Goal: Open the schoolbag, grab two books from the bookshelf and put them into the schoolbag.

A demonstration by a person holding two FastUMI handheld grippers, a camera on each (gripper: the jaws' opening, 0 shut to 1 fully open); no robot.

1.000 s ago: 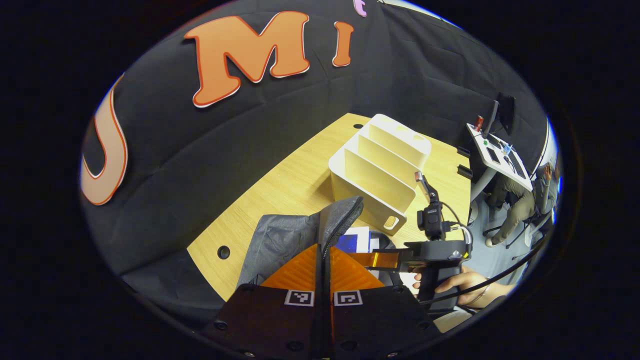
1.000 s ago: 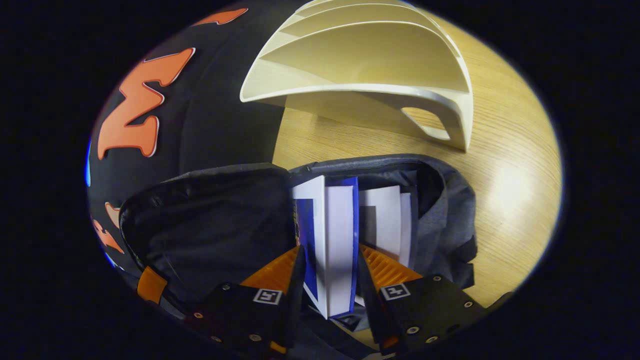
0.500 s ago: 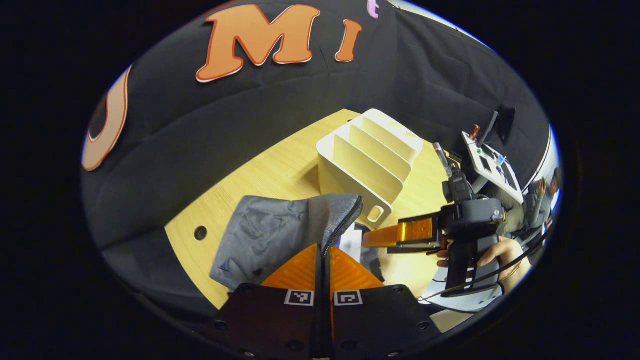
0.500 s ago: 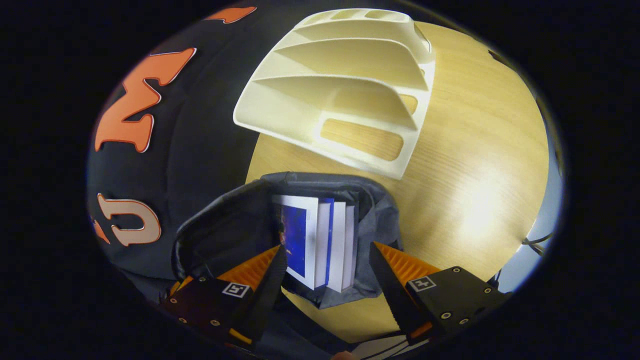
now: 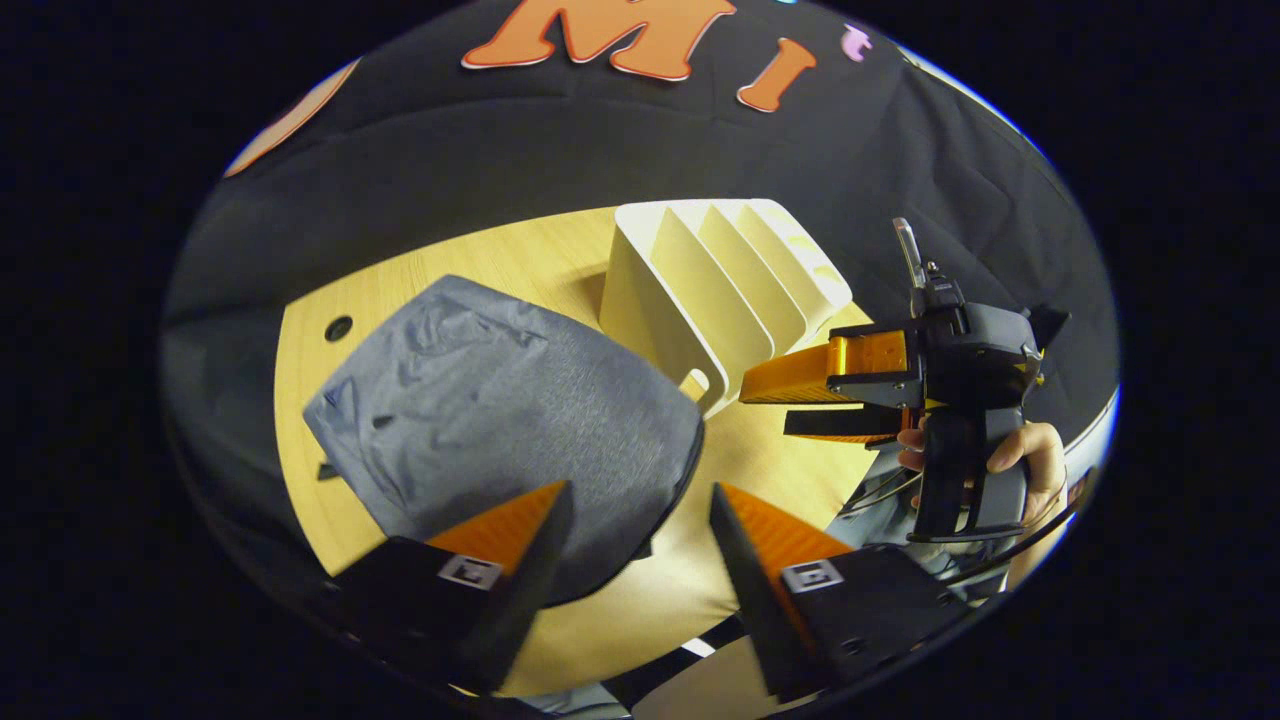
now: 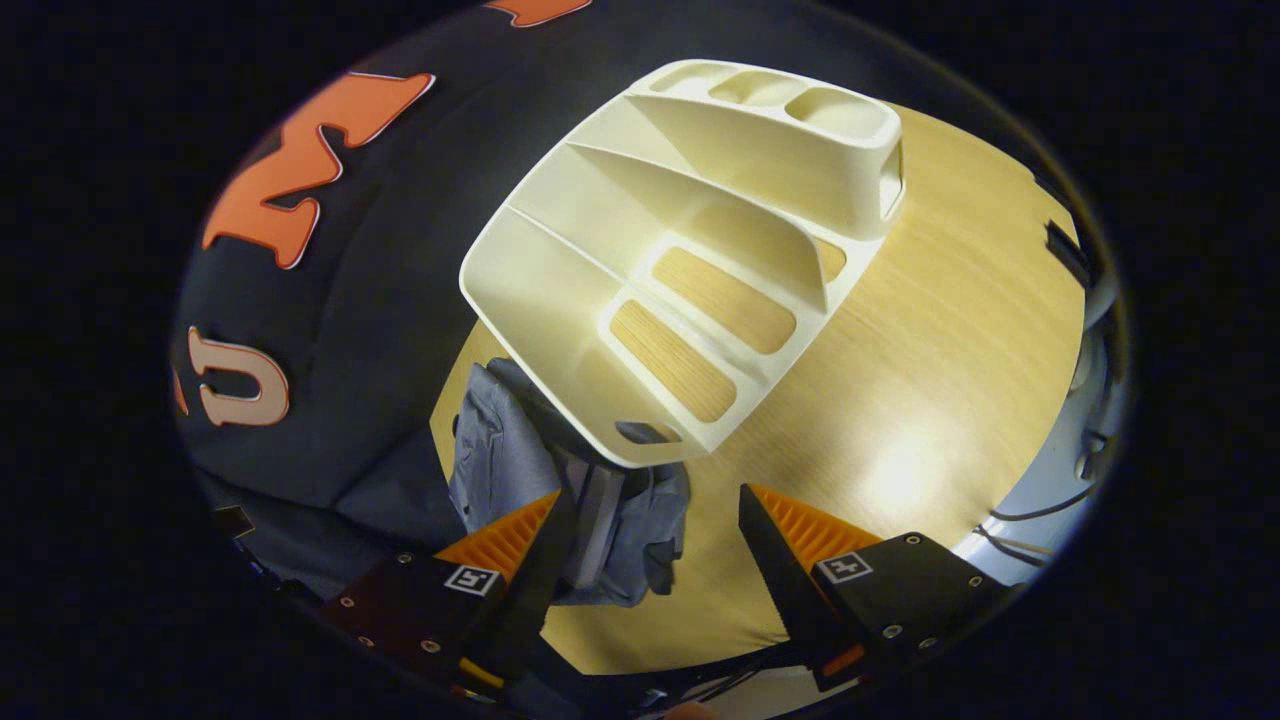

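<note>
Pale wooden tabletop — I read no hazard in it beyond its near edge, which sits close below the bag; a careless brush from either tool could nudge the bag toward that edge.

Grey fabric schoolbag — lies slumped on the table just in front of the bookshelf. In the right gripper view a pale book edge shows inside its mouth, partly hidden by my own finger. I judge the loading done or nearly so. The risk: the soft flap has folded over, so if anything is left to go in, it would catch on cloth instead of entering.

Cream plastic bookshelf with slanted dividers — stands upright beside the bag, its slots bare as far as I can see. It looks light; a knock from a gripper passing back over it could slide or tip it.

Right gripper — I hold it above the table, aimed down at the shelf's front corner, jaws wide apart with nothing between them. In the left gripper view it hangs level beside the shelf, a hand wrapped round its grip.

Left gripper — raised over the bag and looking down on it, jaws spread wide, gripping nothing.
</note>
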